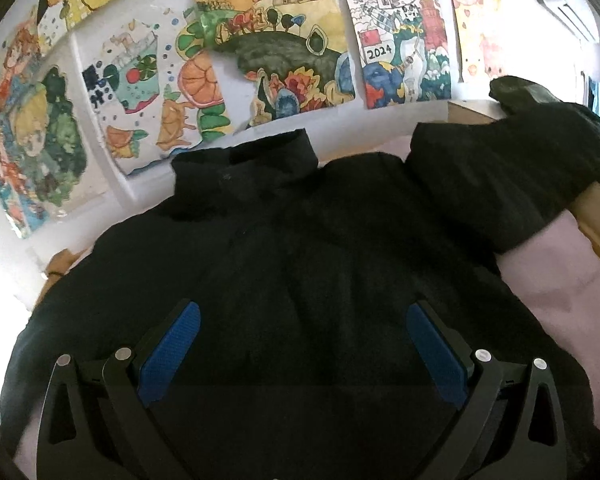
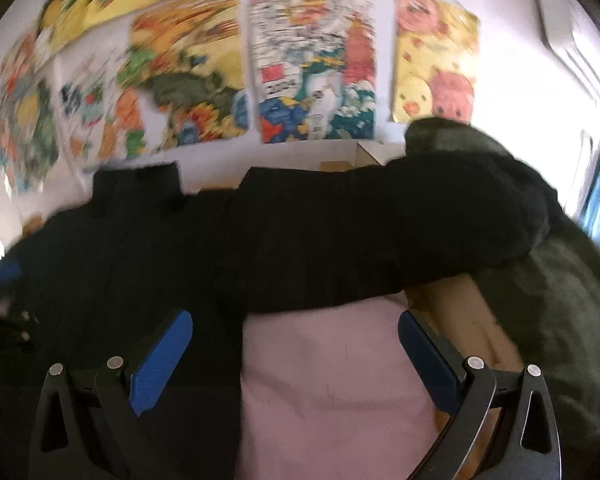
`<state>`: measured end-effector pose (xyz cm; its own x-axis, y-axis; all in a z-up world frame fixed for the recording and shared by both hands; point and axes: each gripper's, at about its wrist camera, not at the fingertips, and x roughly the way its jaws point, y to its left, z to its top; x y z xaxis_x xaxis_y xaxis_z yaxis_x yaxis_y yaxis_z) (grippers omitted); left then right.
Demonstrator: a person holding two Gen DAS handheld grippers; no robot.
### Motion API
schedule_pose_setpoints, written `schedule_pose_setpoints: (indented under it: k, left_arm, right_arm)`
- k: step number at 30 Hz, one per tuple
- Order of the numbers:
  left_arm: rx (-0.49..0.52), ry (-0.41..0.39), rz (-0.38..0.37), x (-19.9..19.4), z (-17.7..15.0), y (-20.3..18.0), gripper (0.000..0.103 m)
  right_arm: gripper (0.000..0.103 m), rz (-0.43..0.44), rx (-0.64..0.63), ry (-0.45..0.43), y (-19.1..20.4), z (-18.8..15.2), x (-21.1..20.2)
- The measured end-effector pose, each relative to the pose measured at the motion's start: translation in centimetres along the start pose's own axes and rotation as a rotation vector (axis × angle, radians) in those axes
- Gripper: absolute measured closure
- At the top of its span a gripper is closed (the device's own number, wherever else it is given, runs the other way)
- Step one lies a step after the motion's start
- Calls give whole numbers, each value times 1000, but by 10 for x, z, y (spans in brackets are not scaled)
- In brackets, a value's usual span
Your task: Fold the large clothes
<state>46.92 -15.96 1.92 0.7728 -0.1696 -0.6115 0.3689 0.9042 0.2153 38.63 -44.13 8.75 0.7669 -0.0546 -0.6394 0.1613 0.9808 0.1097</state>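
A large black high-collared jacket (image 1: pixel 284 264) lies spread on a pale pink sheet (image 1: pixel 552 280), collar toward the wall. Its right sleeve (image 1: pixel 512 168) stretches off to the right. My left gripper (image 1: pixel 302 320) is open and empty just above the jacket's lower body. In the right wrist view the jacket (image 2: pixel 220 240) fills the left and middle, and its sleeve (image 2: pixel 440 216) runs right. My right gripper (image 2: pixel 294 328) is open and empty, its left finger over the jacket's edge, its right finger over the pink sheet (image 2: pixel 332 380). This view is blurred.
A white wall with several colourful drawings (image 1: pixel 268 40) stands right behind the jacket. A wooden bed edge (image 2: pixel 464 320) runs along the right side. A dark green garment (image 2: pixel 560 320) lies beyond it at the right. A wall air conditioner (image 1: pixel 560 4) hangs at upper right.
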Motion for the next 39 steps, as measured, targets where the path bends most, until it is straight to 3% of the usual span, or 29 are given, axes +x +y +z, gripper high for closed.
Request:
schedule_pose_setpoints:
  k: [6,9,13,17,21,29,30,32,34,37,39]
  left_arm:
    - [-1,-48,-76,43,21,-14,1]
    - [-29,-46,-141,68,37,-29,1]
    - [-7,-31,-171,98,46,-58,1]
    - [56,3,-169,127,46,-85,1]
    - [104,46,-151,153,38,-101,1]
    - [37,138,-242,186,31,-90,1]
    - [28,142,-252,187,31,-88,1]
    - [13,147,-264,187,32,-83,1]
    - [-8,153,-264,185,33,-79,1]
    - [-30,187,-241,182,32,-69,1]
    - [-31,215,-237,179,31,-59,1]
  right_arm:
    - [0,-142,132,-86,-50,24,6]
    - [0,-221,192,-148,-76,34,-3]
    - [0,-329,270,-182,-115,40,-8]
    - [0,-345,382,-168,-155,34,0]
    - [0,-298,457,-155,-179,25,16]
    - [0,-294,481,-232,-183,33,34]
    - [6,-279,484,-241,-182,35,37]
    - [29,-263,496,-248,-182,37,41]
    - [59,-262,522,-259,-184,38,42]
    - [84,-227,556,-292,-189,35,38]
    - [92,-207,536,-312,-187,38,33]
